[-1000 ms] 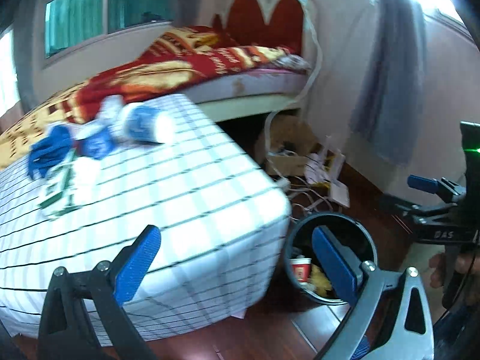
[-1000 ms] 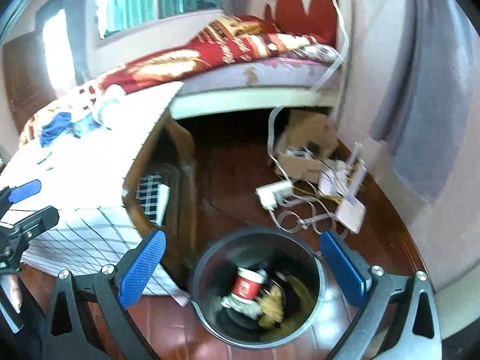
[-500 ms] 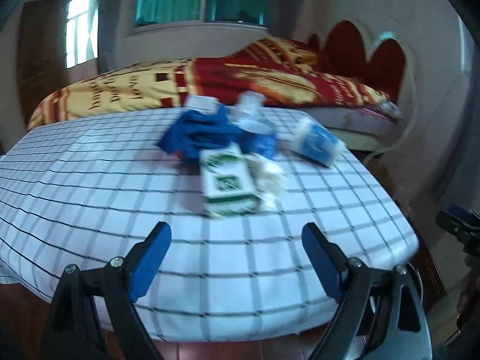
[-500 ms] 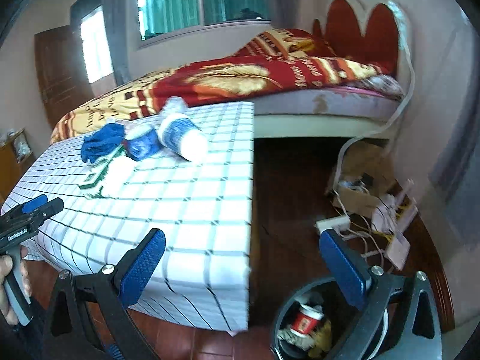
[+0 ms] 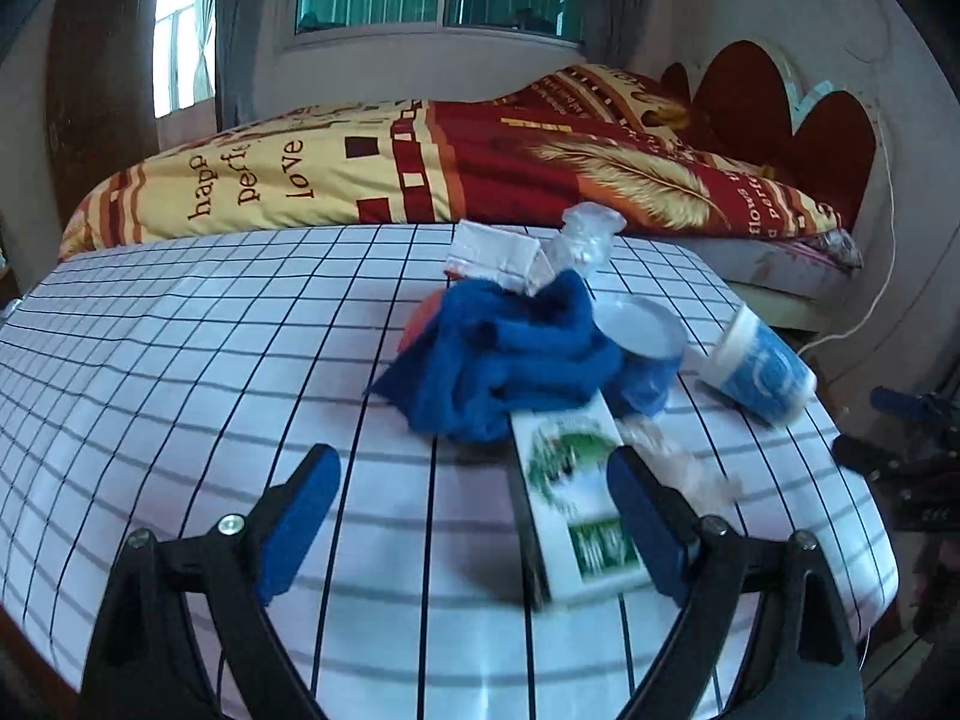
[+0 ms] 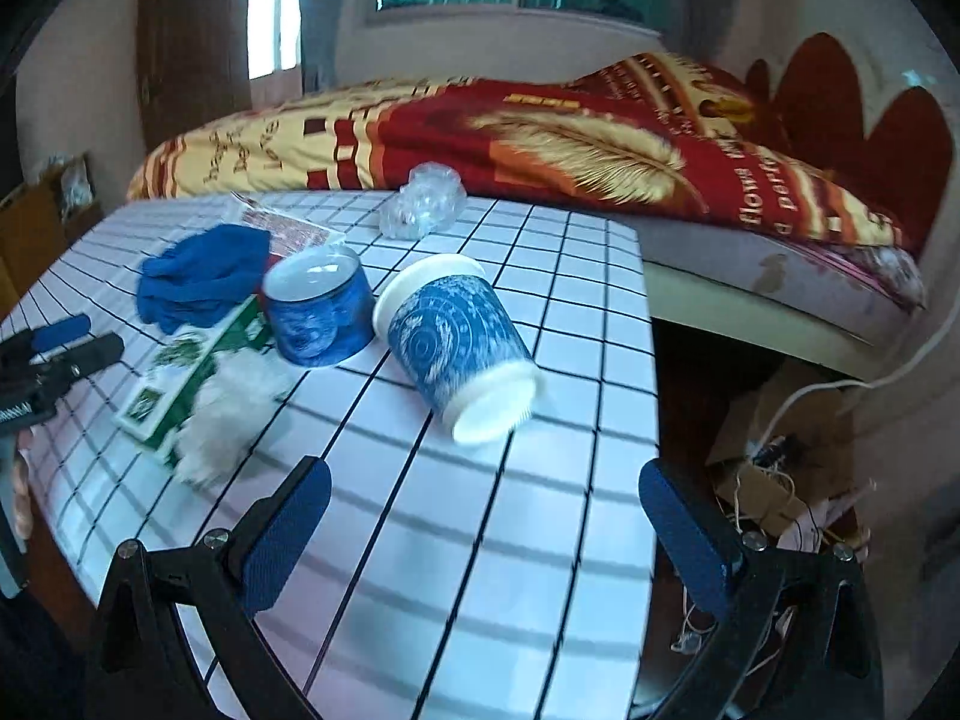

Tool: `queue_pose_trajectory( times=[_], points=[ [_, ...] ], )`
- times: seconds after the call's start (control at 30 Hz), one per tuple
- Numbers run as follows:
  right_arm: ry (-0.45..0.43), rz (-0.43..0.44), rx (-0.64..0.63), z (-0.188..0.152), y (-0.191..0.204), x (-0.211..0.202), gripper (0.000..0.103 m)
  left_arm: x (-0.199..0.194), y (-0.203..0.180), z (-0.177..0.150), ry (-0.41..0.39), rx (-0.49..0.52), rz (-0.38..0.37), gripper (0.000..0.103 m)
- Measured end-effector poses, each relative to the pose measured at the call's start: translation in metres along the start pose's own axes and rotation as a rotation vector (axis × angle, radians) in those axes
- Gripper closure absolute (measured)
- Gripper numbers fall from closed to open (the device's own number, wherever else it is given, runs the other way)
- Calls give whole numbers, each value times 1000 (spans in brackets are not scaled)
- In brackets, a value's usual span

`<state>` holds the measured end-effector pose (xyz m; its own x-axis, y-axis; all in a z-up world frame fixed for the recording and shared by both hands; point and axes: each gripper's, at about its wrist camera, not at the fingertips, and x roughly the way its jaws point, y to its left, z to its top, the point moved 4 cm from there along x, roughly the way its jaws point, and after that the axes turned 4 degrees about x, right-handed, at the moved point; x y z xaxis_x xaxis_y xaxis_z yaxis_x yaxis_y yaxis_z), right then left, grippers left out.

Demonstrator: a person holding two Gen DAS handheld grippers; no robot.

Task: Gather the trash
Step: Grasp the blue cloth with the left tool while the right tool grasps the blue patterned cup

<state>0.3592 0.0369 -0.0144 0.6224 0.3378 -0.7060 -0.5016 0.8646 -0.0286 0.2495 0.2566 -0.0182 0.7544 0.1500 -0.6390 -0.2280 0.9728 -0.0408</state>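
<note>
Trash lies on the checked table (image 5: 180, 360). A green-and-white carton (image 5: 570, 498) rests against a blue cloth (image 5: 510, 354), with white tissue (image 5: 678, 462) beside it. My left gripper (image 5: 471, 462) hangs open just above the cloth-covered top, and the carton's near end reaches between its fingers beside the right finger, unpressed. In the right wrist view a blue paper cup (image 6: 456, 348) lies on its side, and a second blue cup (image 6: 318, 312) stands upside down. A crushed clear bottle (image 6: 426, 201) sits behind them. My right gripper (image 6: 485, 471) is open and empty, short of the tipped cup.
A bed with a red and yellow blanket (image 6: 540, 138) runs behind the table (image 6: 480, 570). Right of the table's edge, cardboard and tangled cables (image 6: 774, 456) lie on the dark floor. A white packet (image 5: 492, 252) leans behind the cloth.
Both views swung away from the black bin on the floor to the tabletop. Both grippers moved in close to the trash pile and stayed empty.
</note>
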Motion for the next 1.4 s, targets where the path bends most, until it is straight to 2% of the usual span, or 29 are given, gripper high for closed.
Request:
queue_pose_trajectory(
  times=[0.27,0.43,0.47,0.5,0.57,0.6,0.63,0.67,1.0,1.17,1.4],
  points=[
    [49,3,-43,23,0,54,0,33,-2,21,27,-5,-40,12],
    [66,28,-49,31,2,70,0,45,-3,27,35,9,-51,12],
    [67,30,-55,31,3,72,0,46,-4,28,35,11,-60,14],
    [70,36,-60,31,4,73,4,47,-5,28,32,13,-71,19],
    [89,50,-64,29,5,76,27,46,-6,26,33,16,-91,53],
    [101,60,-61,28,6,78,34,46,-6,27,32,17,-100,60],
    [103,66,-60,26,6,78,38,44,-7,27,26,17,-113,71],
    [100,68,-59,25,7,76,39,41,-8,27,18,19,-122,77],
    [60,103,-29,5,11,45,44,-4,0,23,-91,-2,-137,82],
    [15,105,-9,3,9,25,45,-21,-3,21,-114,16,-130,83],
    [-48,103,4,-9,8,-22,45,-50,-4,2,-142,7,-128,83]
  ],
)
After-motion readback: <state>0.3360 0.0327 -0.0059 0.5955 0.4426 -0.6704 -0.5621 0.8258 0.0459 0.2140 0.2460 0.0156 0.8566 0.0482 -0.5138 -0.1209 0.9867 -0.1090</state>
